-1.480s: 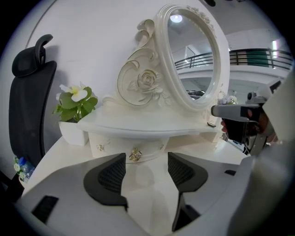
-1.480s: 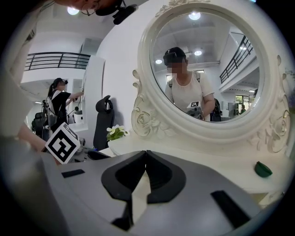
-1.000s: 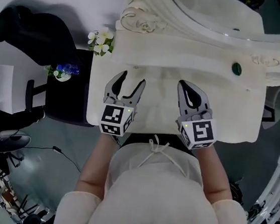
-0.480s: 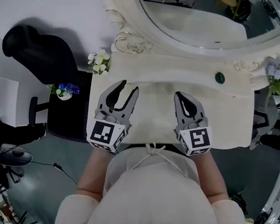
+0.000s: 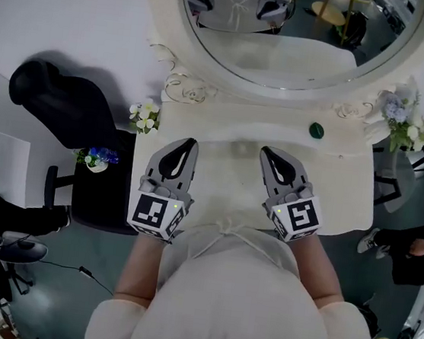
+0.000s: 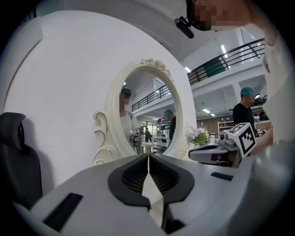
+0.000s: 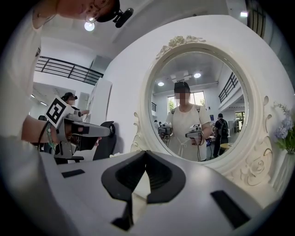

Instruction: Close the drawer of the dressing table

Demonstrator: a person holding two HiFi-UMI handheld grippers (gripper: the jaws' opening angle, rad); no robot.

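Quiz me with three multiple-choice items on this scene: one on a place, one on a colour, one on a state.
1. Where on the dressing table does the small green object lie?
A. back right, near the mirror
B. front left corner
C. front edge, middle

2. What colour is the chair at the table's left?
A. white
B. black
C. red

3. How does the right tool hold its jaws?
A. wide apart
B. clamped on a handle
C. together, nothing between them

Answers: 1 A, it sits just below the mirror's lower right edge. 2 B, the head view shows it black all over. 3 C, the right gripper view shows the jaws meeting at the tips, with nothing in them.
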